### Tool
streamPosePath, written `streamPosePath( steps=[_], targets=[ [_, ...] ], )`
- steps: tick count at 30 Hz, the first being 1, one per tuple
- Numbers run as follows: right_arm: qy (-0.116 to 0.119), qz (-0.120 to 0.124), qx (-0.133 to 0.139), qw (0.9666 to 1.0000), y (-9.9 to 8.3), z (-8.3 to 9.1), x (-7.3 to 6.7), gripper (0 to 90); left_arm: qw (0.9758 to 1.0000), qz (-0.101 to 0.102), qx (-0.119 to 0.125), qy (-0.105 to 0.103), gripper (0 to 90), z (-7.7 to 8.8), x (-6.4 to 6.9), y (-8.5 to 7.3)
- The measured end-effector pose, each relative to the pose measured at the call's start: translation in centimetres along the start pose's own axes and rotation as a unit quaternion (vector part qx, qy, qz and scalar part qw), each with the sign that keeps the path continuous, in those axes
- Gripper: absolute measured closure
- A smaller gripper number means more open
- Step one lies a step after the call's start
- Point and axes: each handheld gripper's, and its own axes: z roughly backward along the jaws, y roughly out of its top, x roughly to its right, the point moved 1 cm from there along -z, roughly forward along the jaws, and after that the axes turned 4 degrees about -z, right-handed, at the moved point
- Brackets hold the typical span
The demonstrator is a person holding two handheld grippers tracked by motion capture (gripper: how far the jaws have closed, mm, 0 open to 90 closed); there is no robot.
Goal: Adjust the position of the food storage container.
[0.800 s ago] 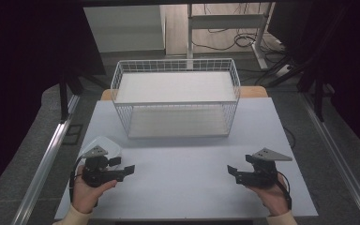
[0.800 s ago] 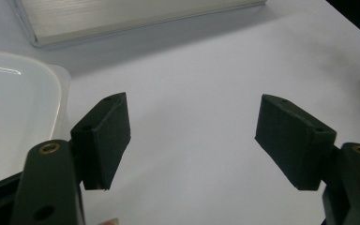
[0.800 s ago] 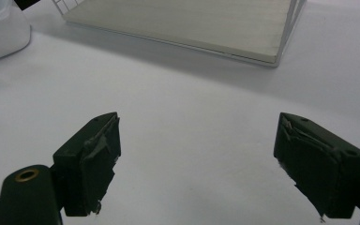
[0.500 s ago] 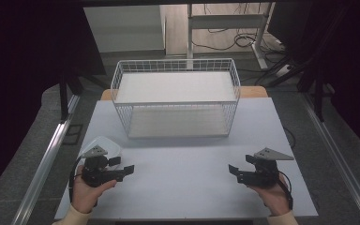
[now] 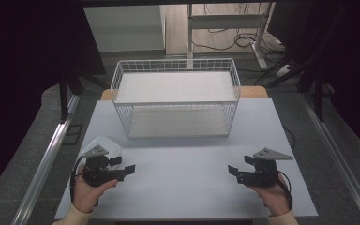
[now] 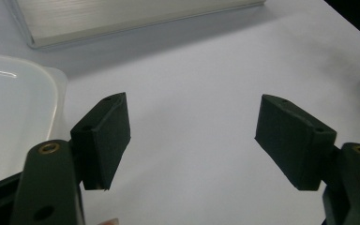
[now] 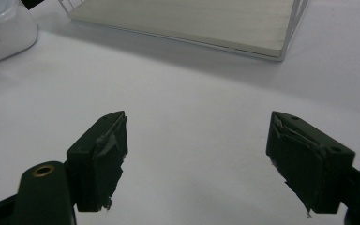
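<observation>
- Resting low over the near left of the white surface (image 5: 183,164), the left tongs (image 5: 127,169) gape wide, nothing between them.
- Hovering at the near right, the right tongs (image 5: 234,171) stand equally wide and empty.
- A white container (image 5: 108,145) sits just beside the left tongs.
- A white wire basket (image 5: 176,101) stands at the far middle, well apart from both.

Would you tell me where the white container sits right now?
In the high view, the white container sits on the table's left side, just behind the left gripper.
</observation>
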Motion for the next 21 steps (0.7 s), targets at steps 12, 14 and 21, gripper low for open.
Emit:
streamPosePath(
  steps=[12,14,21],
  targets=[
    [0.004,0.014,-0.002,0.9999,0.1,-0.1,-1.0,22.6,0.9998,0.003,0.017,0.006,27.2,1.2,-0.7,0.3],
    [0.004,0.015,-0.003,0.9999,0.1,-0.1,-1.1,22.7,0.9997,0.005,0.021,0.007,27.2,1.6,-0.9,0.4],
    [-0.002,0.011,-0.005,0.9999,-0.1,-0.1,-0.7,23.4,0.9989,0.007,0.042,0.018,27.3,3.3,-1.2,1.1]
  ],
)
